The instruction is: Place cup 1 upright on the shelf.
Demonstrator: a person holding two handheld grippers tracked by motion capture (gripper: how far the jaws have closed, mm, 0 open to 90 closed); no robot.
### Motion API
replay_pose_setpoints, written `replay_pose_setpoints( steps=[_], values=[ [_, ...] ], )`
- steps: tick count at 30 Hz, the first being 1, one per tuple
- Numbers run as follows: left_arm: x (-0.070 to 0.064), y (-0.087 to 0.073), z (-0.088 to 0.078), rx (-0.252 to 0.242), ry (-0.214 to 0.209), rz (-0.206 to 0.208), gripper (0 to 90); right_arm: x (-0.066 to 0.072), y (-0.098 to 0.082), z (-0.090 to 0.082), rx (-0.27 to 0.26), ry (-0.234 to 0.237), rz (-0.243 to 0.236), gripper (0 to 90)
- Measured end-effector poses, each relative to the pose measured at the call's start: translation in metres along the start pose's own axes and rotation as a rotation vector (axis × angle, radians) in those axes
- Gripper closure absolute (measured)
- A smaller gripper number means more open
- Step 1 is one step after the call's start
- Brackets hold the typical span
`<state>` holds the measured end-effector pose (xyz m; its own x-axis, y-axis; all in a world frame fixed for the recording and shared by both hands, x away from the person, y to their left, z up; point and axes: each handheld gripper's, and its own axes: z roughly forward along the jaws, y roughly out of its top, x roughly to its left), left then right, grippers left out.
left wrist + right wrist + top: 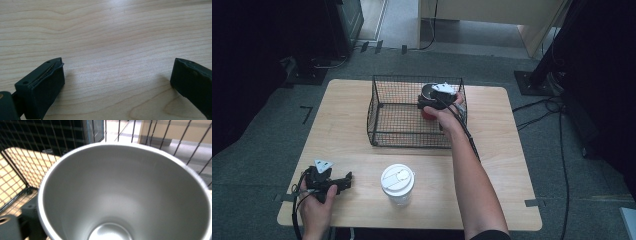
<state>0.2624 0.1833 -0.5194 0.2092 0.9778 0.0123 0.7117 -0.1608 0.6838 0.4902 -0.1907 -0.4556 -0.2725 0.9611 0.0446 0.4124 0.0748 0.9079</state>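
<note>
A red cup [428,114] with a steel inside [125,195] stands upright in the back right corner of a black wire basket [409,136]. My right gripper [432,101] reaches into the basket from the near side, and the cup sits between its jaws. One black finger [29,213] stands beside the cup's outer wall at the lower left, and the pads do not seem to press on the cup. My left gripper [346,181] rests on the wooden table [347,115] near its front left corner. Its jaws [117,75] are wide open over bare wood.
A clear cup with a white lid [397,181] stands at the front middle of the table, between the two arms. The basket's wire walls close in around the right gripper. Cables run over the grey floor to the right of the table.
</note>
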Motion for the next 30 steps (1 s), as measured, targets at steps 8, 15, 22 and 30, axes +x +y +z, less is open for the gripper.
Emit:
replay_pose_setpoints(
  steps=[8,15,22,30],
  values=[
    [0.000,0.000,0.000,0.000,0.000,0.001,0.0,0.003,0.006,-0.005,-0.023,-0.005,-0.020,0.0],
    [0.000,0.000,0.000,0.000,0.000,0.001,0.0,0.009,0.011,-0.012,-0.051,-0.039,-0.090,0.0],
    [0.000,0.000,0.000,0.000,0.000,0.000,0.0,0.011,0.019,-0.021,-0.094,-0.061,-0.119,0.0],
    [0.000,0.000,0.000,0.001,0.000,0.000,0.0,0.015,0.030,-0.036,-0.157,-0.045,-0.136,0.0]
  ],
)
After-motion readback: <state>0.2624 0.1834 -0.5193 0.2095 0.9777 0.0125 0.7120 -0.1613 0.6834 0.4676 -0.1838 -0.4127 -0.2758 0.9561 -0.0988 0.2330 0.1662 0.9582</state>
